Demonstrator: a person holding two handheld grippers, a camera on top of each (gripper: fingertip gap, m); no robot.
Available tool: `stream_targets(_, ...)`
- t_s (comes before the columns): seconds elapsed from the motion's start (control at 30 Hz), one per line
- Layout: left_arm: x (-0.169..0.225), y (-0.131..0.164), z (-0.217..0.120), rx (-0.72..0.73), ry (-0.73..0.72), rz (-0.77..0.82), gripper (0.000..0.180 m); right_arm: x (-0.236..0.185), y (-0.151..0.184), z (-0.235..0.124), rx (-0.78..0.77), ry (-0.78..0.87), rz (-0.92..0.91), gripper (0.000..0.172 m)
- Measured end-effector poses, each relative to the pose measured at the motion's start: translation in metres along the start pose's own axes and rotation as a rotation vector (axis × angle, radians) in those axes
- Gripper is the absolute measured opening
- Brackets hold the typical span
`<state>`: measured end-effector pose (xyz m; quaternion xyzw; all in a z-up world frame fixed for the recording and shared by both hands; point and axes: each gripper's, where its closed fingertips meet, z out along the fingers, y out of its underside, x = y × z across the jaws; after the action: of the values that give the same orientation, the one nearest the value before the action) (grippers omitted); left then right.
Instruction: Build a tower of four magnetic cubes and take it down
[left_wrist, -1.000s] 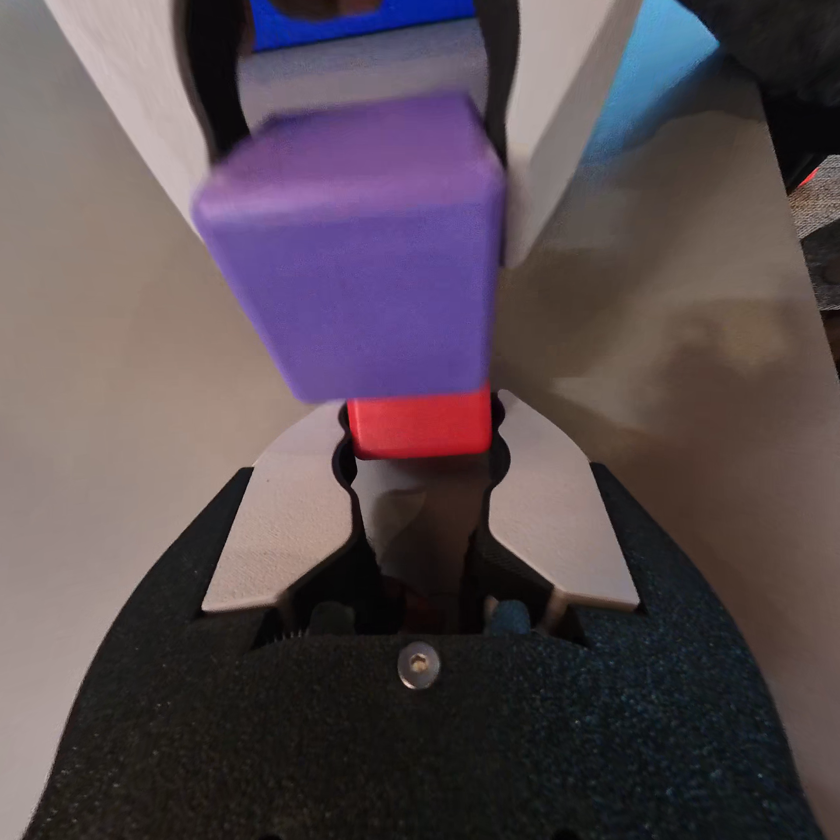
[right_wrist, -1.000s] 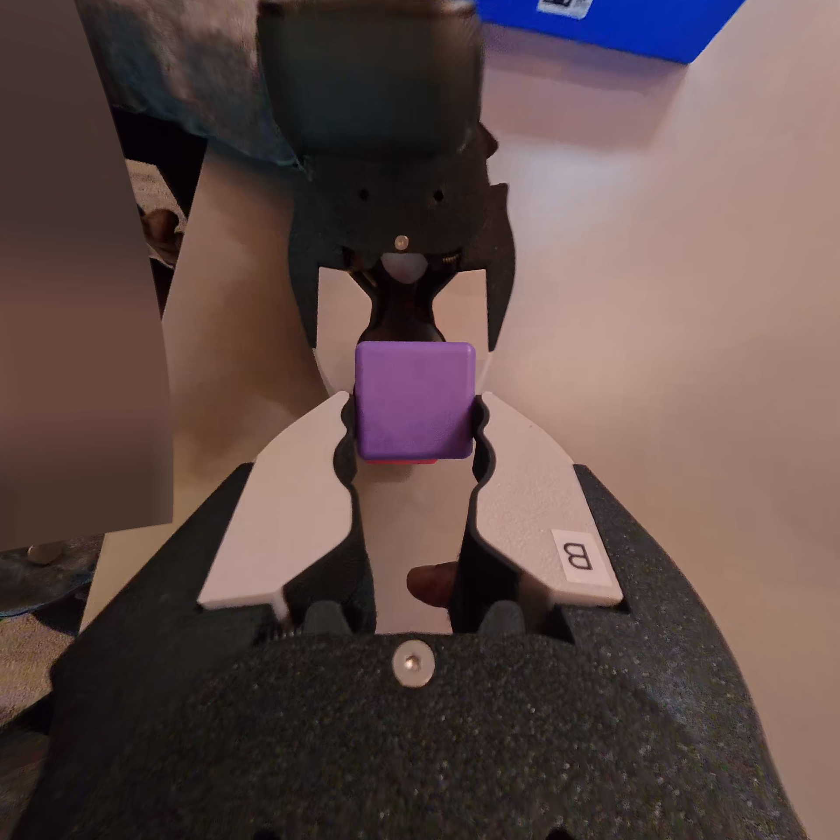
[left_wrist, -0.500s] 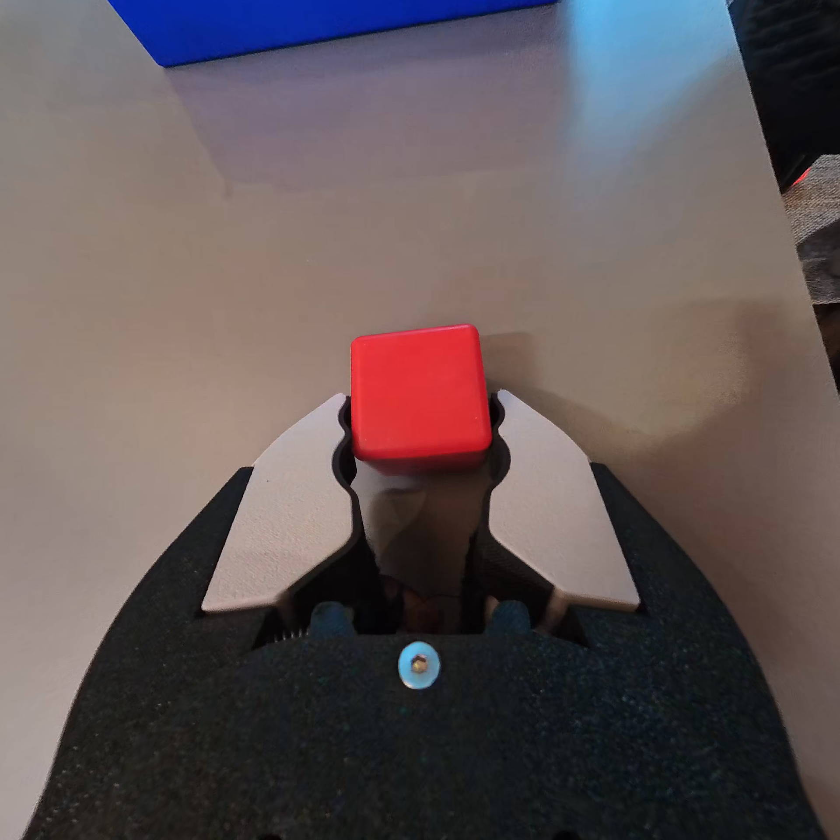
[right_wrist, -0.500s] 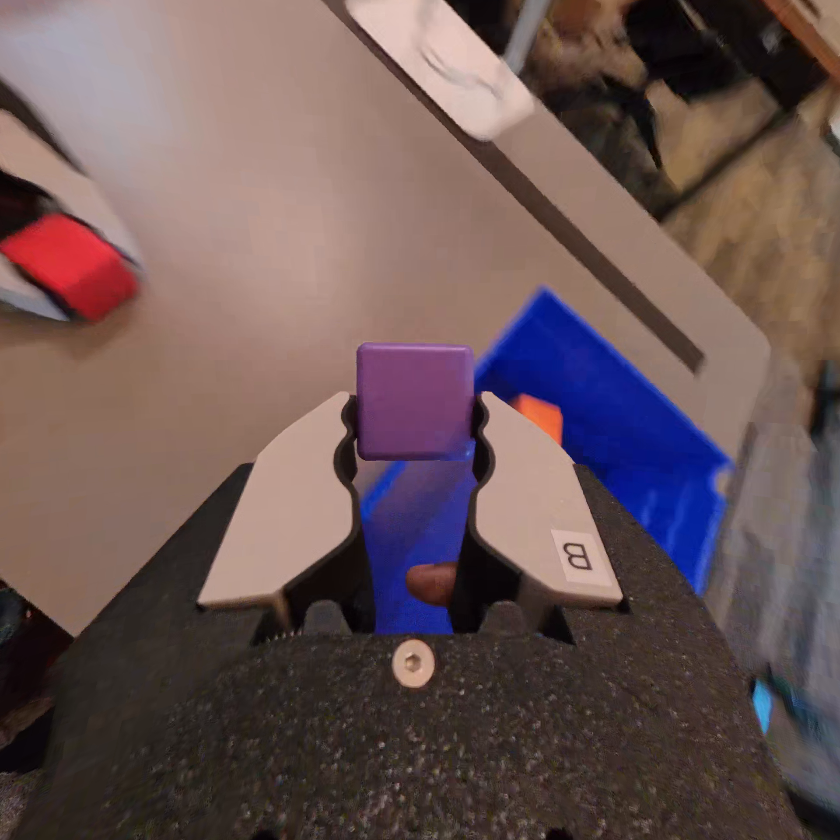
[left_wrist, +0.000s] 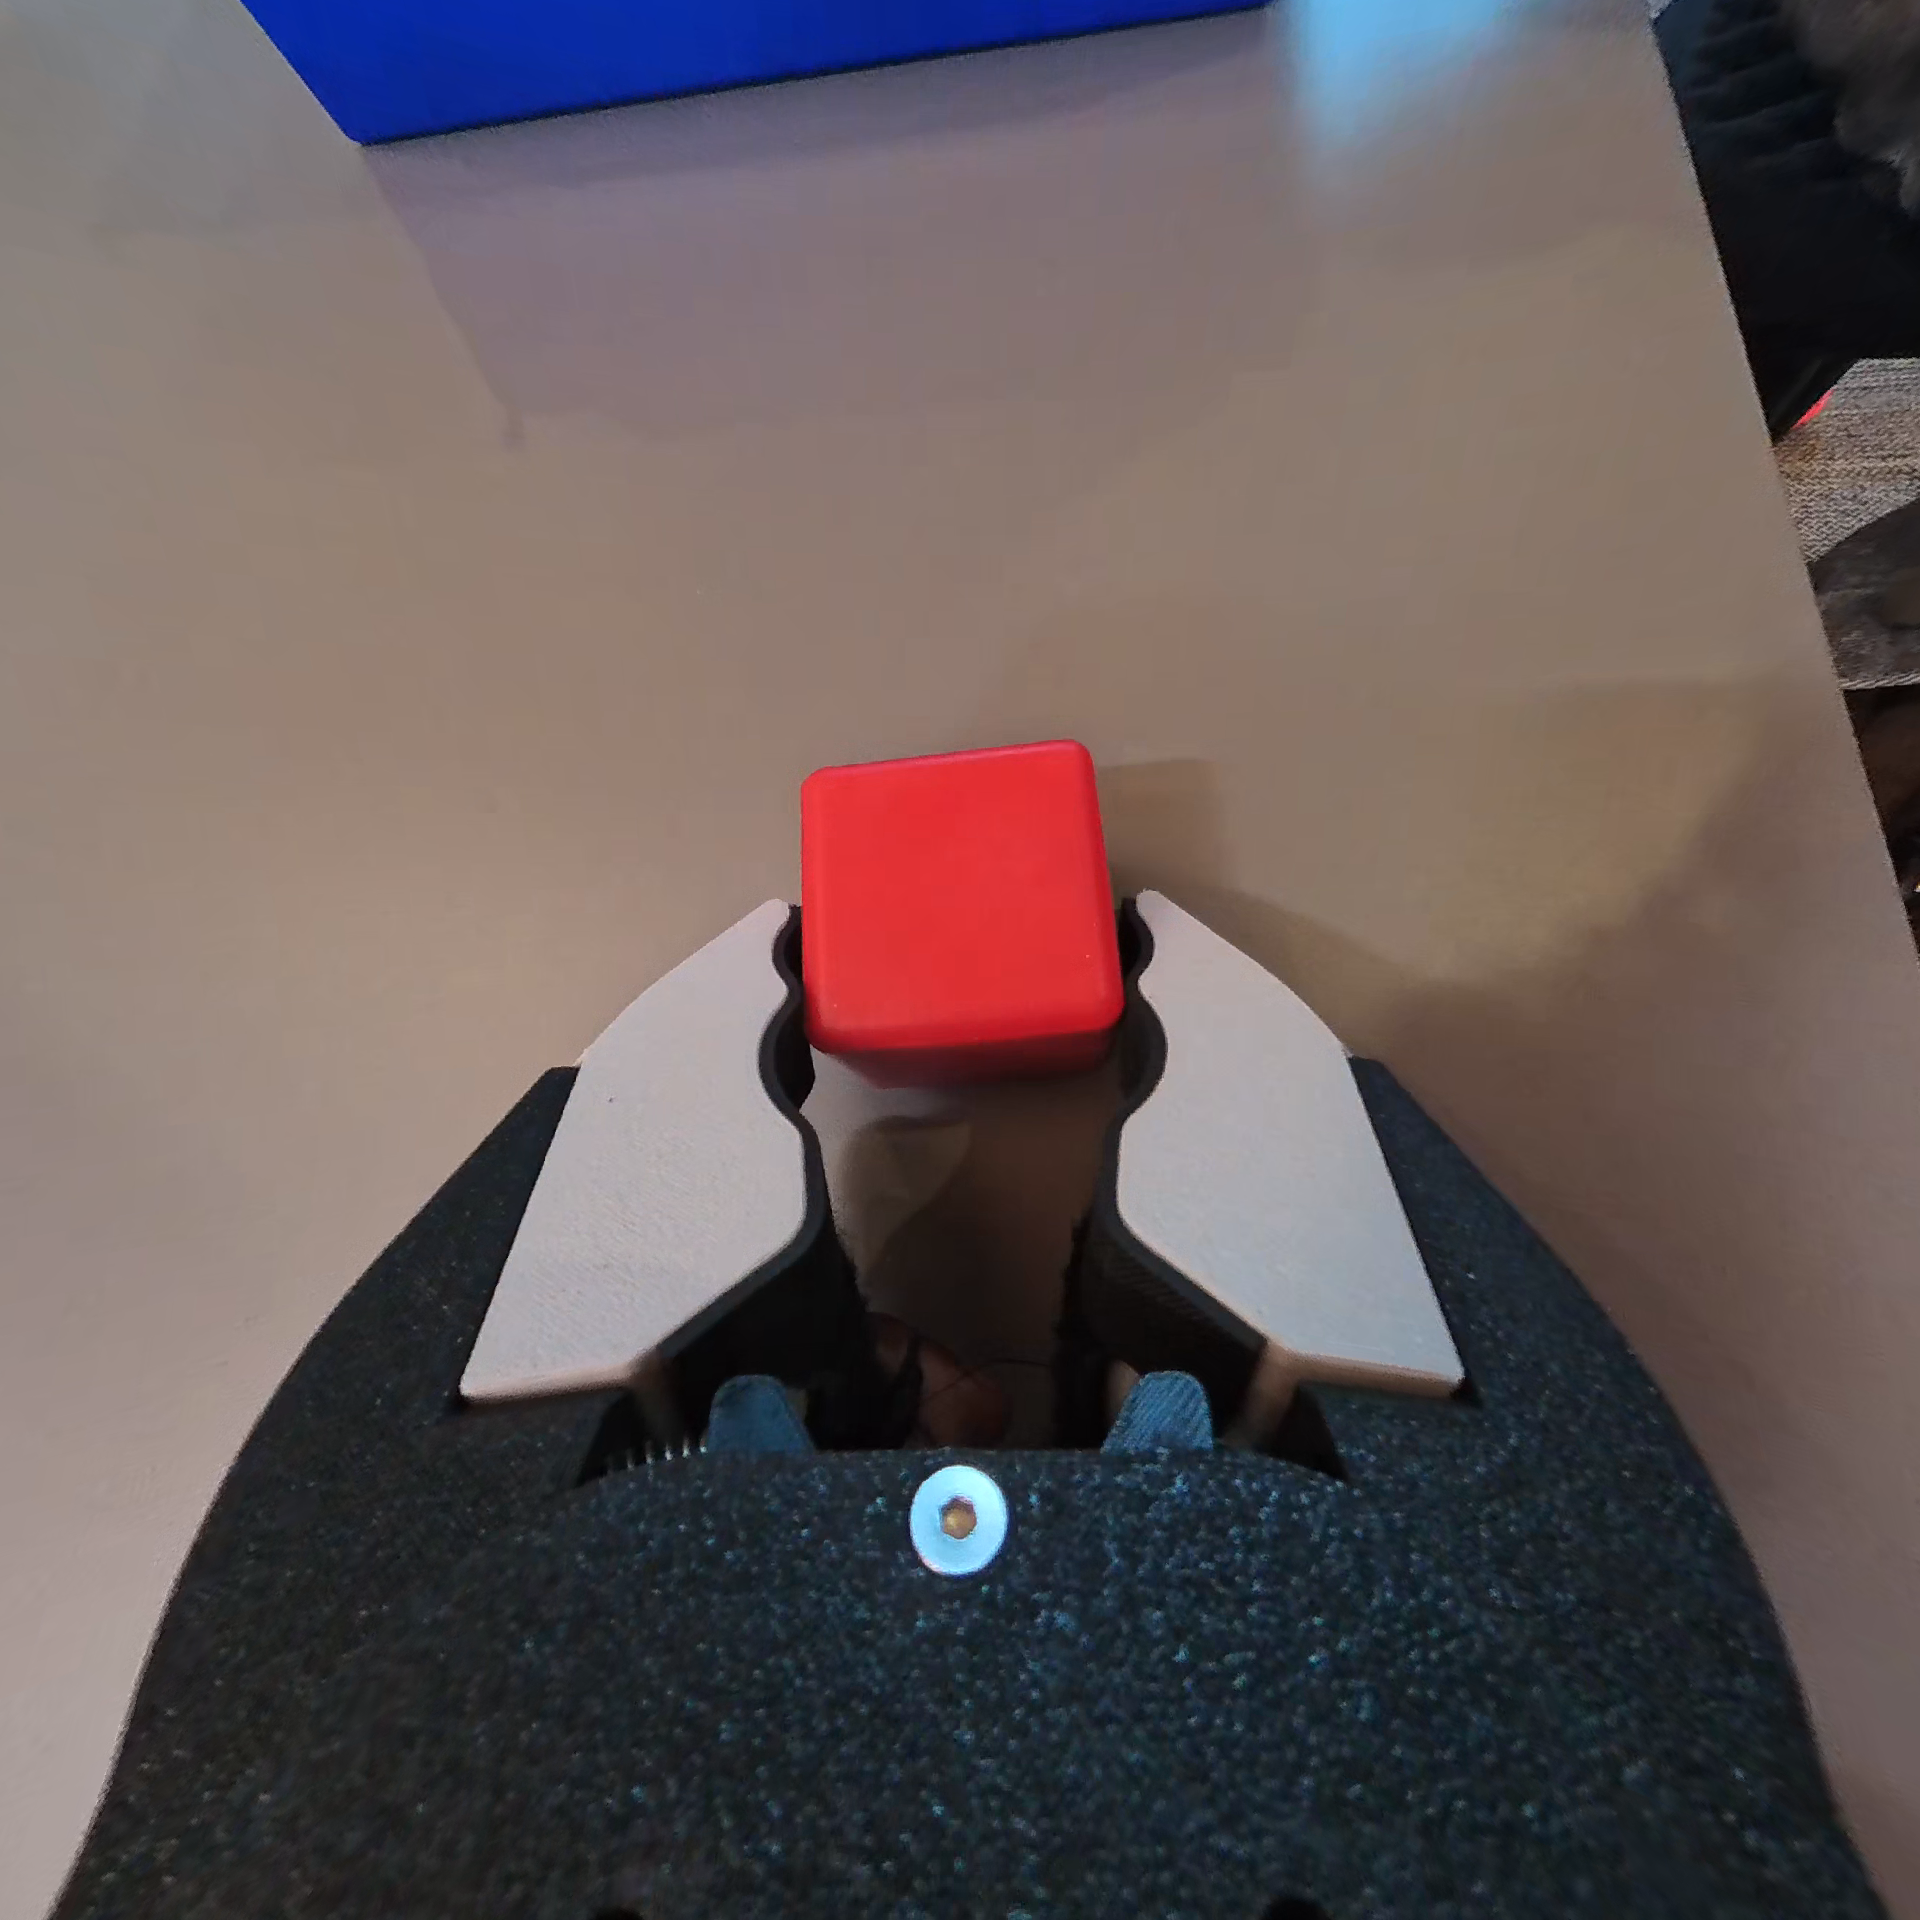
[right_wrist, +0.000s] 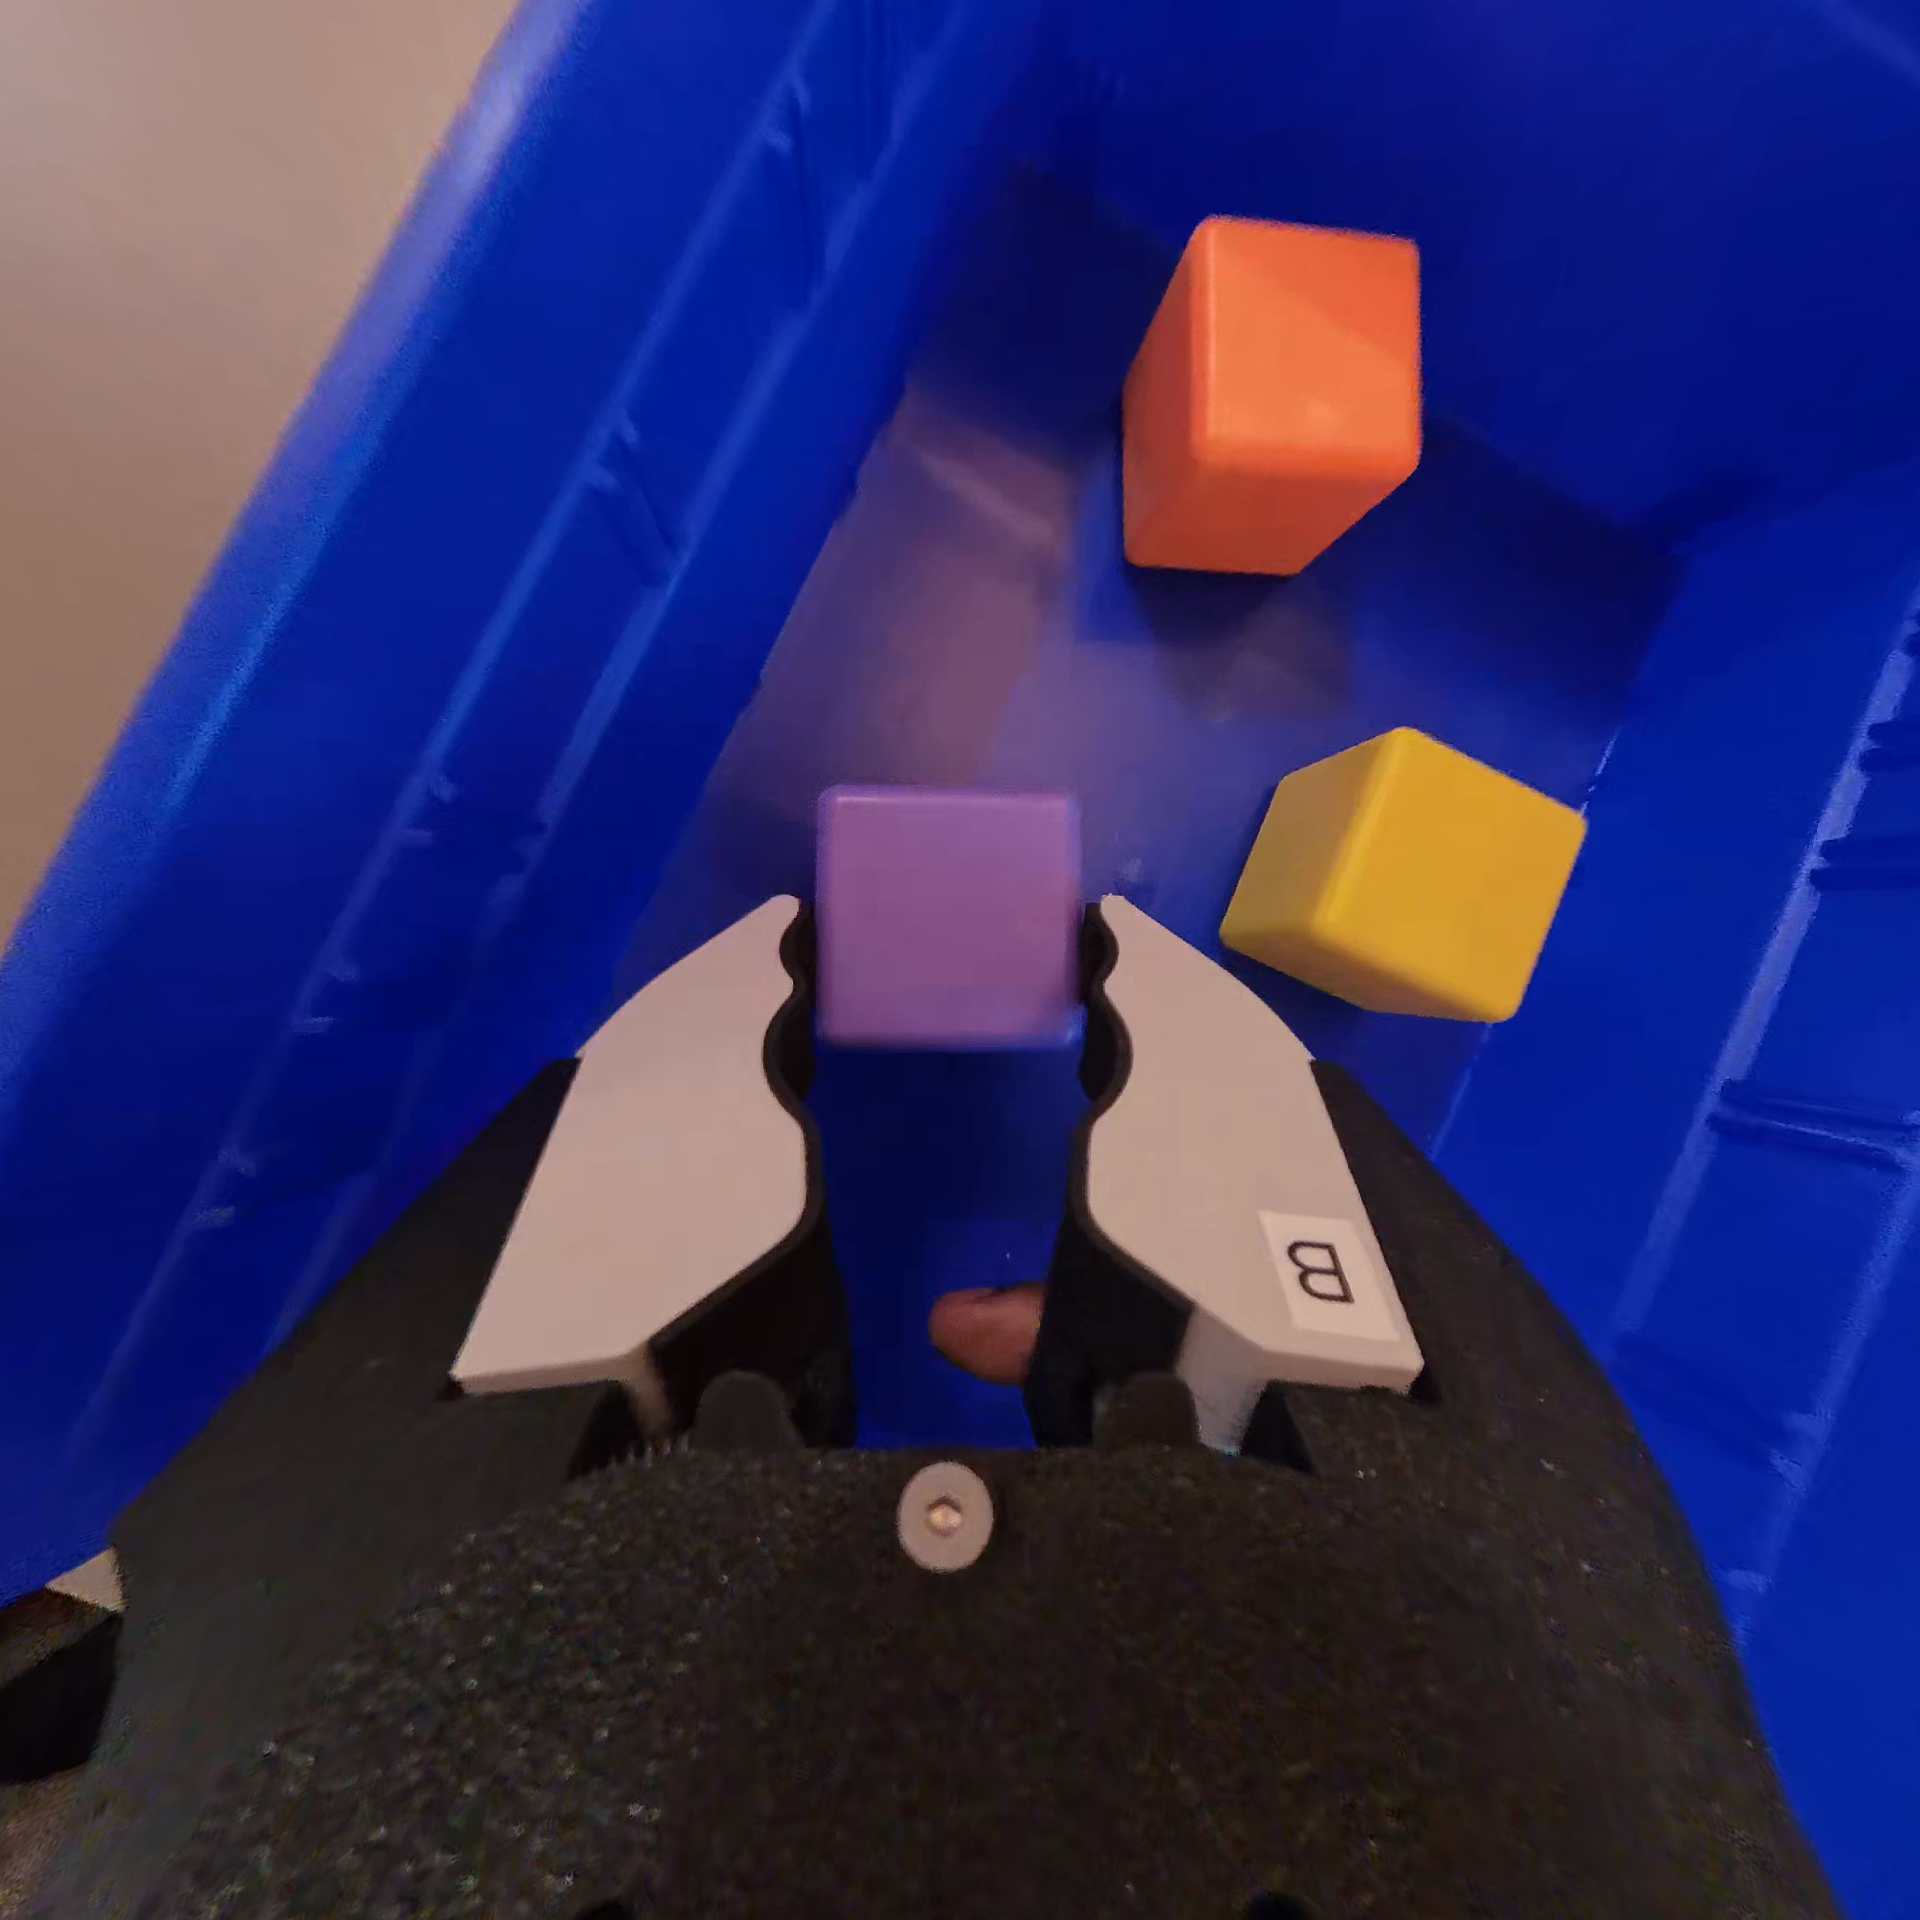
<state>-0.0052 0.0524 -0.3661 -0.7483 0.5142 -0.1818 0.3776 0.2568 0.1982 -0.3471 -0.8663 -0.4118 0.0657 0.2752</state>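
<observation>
Holding the red cube (left_wrist: 956, 904) down low over the table (left_wrist: 520, 623), left tongs (left_wrist: 961, 971) clamp it on both sides; a second ago the purple cube sat stacked on it, now it's pulled off. Right tongs (right_wrist: 943, 961) grip the purple cube (right_wrist: 945, 914) and have swung from the table into the blue bin (right_wrist: 520, 520), beside the yellow cube (right_wrist: 1403, 883) and orange cube (right_wrist: 1278, 395). Teardown looks nearly finished: drop purple, then red.

The left gripper (left_wrist: 961, 925) clamps a red cube (left_wrist: 956, 904) over the beige table (left_wrist: 520, 623).
</observation>
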Motion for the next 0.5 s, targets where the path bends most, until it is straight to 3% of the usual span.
stream_targets(0.13, 0.000, 0.000, 0.000, 0.000, 0.001, 0.000, 0.056, -0.003, 0.004, 0.002, -0.026, -0.024, 0.008, 0.049)
stream_targets(0.27, 0.002, 0.000, -0.001, 0.002, 0.014, 0.010, 0.056, 0.008, -0.015, -0.022, 0.065, 0.058, 0.027, 0.064)
stream_targets(0.4, 0.008, -0.006, -0.006, 0.052, 0.068, -0.007, 0.088, -0.001, -0.070, -0.076, 0.324, 0.163, -0.003, 0.067)
stream_targets(0.5, 0.011, -0.022, -0.021, 0.165, 0.124, -0.045, 0.117, -0.083, -0.118, -0.104, 0.531, -0.047, -0.264, 0.077)
